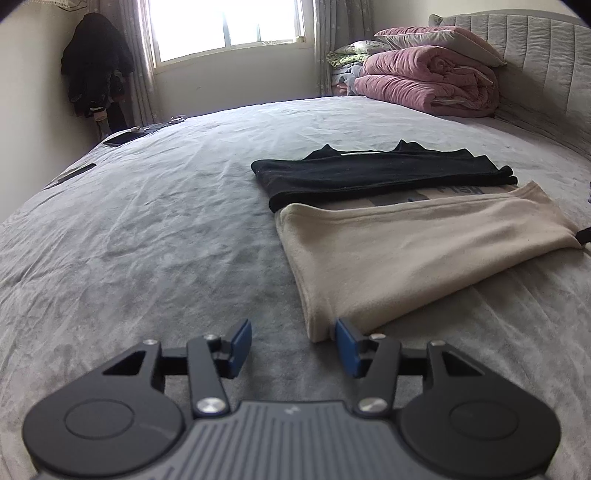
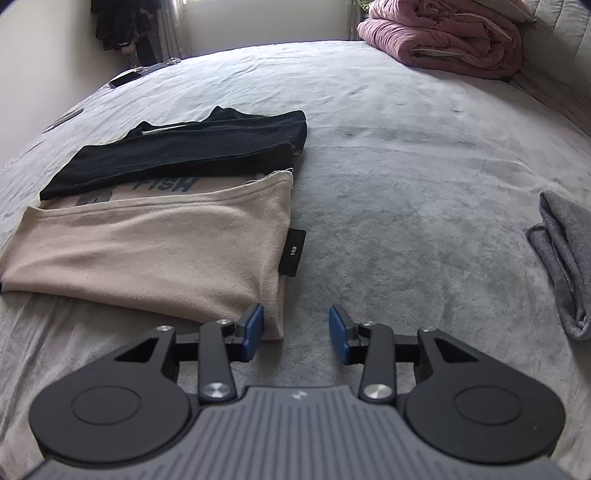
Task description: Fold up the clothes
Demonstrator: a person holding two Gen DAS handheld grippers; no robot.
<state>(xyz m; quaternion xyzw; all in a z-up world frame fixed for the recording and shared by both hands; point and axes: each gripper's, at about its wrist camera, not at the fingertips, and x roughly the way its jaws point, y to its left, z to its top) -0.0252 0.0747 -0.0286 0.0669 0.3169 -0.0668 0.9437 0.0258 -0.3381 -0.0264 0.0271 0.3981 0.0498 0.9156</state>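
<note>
Claws, left [image 1: 293, 341] and right [image 2: 295, 328], gape empty beside beige shirt [image 1: 406, 251].

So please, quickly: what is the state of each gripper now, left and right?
Left gripper: open, holding nothing, at the near corner of the beige shirt.
Right gripper: open, holding nothing, at its other near corner.

Lighting: soft daylight from the blown-out white-framed window [image 1: 225, 26] far ahead of the left gripper; glare hides the panes. Shadows: faint across the wrinkled grey plush bedspread [image 1: 147, 221]. Optics: strong fisheye bending, dark corner vignettes, mild softness at the edges.
</note>
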